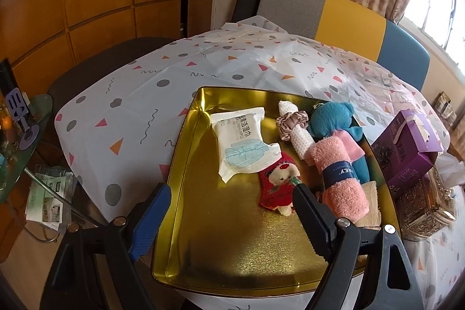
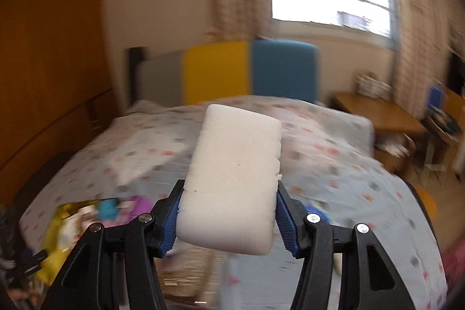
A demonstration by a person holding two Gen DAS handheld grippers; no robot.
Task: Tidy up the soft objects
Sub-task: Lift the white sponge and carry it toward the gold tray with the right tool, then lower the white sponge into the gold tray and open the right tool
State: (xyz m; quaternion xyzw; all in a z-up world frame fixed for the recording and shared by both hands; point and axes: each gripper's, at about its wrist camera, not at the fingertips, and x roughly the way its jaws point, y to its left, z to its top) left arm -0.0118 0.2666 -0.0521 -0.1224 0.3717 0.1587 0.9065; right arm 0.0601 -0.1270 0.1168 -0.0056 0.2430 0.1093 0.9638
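- Sponge [image 2: 232, 188], a white, rounded foam block, sits pinched between the ribbed blue pads of the right gripper [image 2: 228, 221], lifted above the bed with the room blurred behind it.
- Left gripper [image 1: 229, 218] hangs with jaws spread wide and empty over the shiny gold metal tray [image 1: 232, 257].
- Inside the tray lie a red plush sock [image 1: 276, 185], a crinkly wipes pack [image 1: 242, 143], a fluffy pink rolled towel [image 1: 340, 182] and a teal bear [image 1: 331, 118].
- Under the tray spreads a patterned sheet [image 1: 122, 106].
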